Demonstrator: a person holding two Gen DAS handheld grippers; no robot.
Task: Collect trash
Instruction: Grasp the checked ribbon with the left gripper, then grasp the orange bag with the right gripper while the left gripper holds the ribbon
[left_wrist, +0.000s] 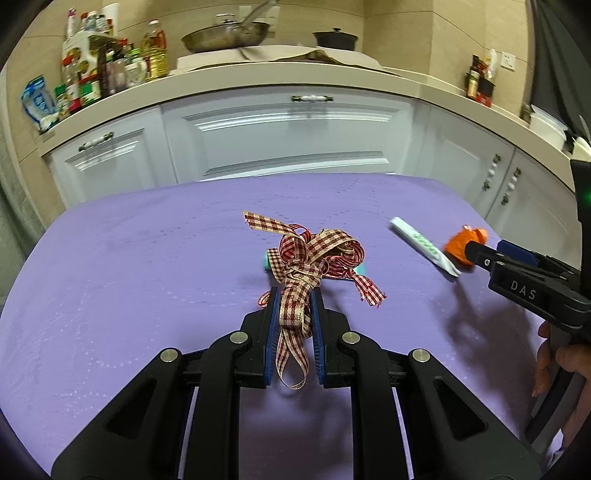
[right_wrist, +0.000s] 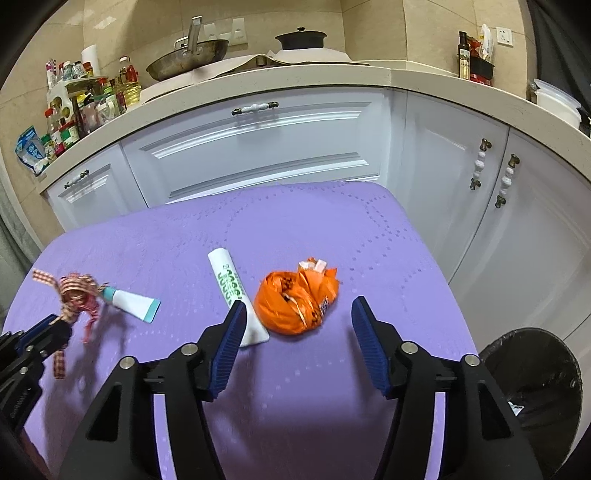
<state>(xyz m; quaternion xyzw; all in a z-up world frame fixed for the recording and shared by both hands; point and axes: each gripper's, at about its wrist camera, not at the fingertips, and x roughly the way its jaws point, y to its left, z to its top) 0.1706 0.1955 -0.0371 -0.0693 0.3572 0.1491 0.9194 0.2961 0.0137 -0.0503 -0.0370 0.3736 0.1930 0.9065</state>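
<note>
My left gripper (left_wrist: 294, 295) is shut on a bunch of red-and-cream checked ribbon (left_wrist: 312, 258), held just above the purple tablecloth (left_wrist: 129, 266). The ribbon also shows in the right wrist view (right_wrist: 75, 291). A teal-capped white tube (right_wrist: 131, 303) lies behind it. My right gripper (right_wrist: 297, 314) is open, its jaws on either side of a crumpled orange wrapper (right_wrist: 295, 301) without touching it. A white tube with green print (right_wrist: 236, 291) lies beside the left finger. The right gripper (left_wrist: 476, 251) also appears in the left wrist view, beside the orange wrapper (left_wrist: 461, 245).
A black-lined trash bin (right_wrist: 532, 373) stands on the floor off the table's right edge. White kitchen cabinets (right_wrist: 258, 147) and a counter with bottles, a pan (right_wrist: 184, 55) and a pot run behind the table.
</note>
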